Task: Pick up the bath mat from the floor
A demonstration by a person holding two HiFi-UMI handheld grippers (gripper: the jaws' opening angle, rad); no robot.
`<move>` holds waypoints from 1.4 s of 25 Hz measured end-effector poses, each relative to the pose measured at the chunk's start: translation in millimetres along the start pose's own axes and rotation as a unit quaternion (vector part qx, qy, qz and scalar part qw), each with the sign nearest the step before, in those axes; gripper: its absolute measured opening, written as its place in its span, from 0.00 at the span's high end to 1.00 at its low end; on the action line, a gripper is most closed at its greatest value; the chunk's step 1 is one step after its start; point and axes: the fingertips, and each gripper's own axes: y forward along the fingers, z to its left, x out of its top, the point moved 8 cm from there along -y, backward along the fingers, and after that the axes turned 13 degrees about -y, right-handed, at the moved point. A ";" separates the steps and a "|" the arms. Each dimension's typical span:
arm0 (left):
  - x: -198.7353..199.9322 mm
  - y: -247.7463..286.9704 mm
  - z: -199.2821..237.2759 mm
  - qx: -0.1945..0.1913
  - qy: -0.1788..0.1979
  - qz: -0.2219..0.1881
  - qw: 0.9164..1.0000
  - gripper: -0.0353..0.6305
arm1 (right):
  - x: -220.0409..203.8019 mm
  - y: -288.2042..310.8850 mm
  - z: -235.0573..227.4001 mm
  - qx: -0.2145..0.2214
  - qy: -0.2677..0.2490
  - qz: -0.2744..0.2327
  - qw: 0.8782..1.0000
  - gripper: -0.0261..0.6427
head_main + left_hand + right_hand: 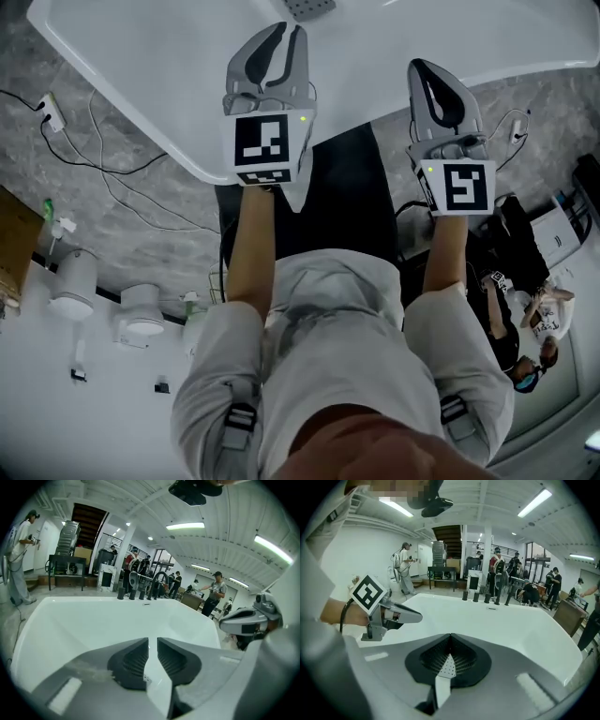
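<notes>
White bathtub (141, 75) beneath left gripper (287, 30)

Both forearms (249, 244) stretched out front, left gripper (286, 34) jaws cracked a sliver apart with nothing between, right gripper (423, 67) jaws pinched together.

The bathtub (169, 75) is smooth, glossy white, like enamel or acrylic. The floor (103, 216) is grey and veined like stone, with a dull sheen. The mat (352, 197) along the bathtub's edge looks matt black. The left gripper (292, 30) and right gripper (418, 66) are matt grey plastic, and their pads (133, 660) are black and finely ribbed. The shorts (328, 328) are pale cloth.
</notes>
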 end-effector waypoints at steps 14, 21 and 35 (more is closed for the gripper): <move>-69.5 102.8 5.2 0.062 -0.030 0.053 0.996 0.79 | -81.7 39.9 -43.7 0.079 -0.003 0.030 0.996 0.96; -95.2 143.7 24.6 0.087 -0.053 0.079 0.992 0.74 | -101.7 68.7 -52.1 0.112 -0.012 0.048 0.992 0.96; -133.1 201.7 61.8 0.111 -0.078 0.129 0.982 0.65 | -127.7 162.2 -65.6 0.152 0.015 0.048 0.987 0.96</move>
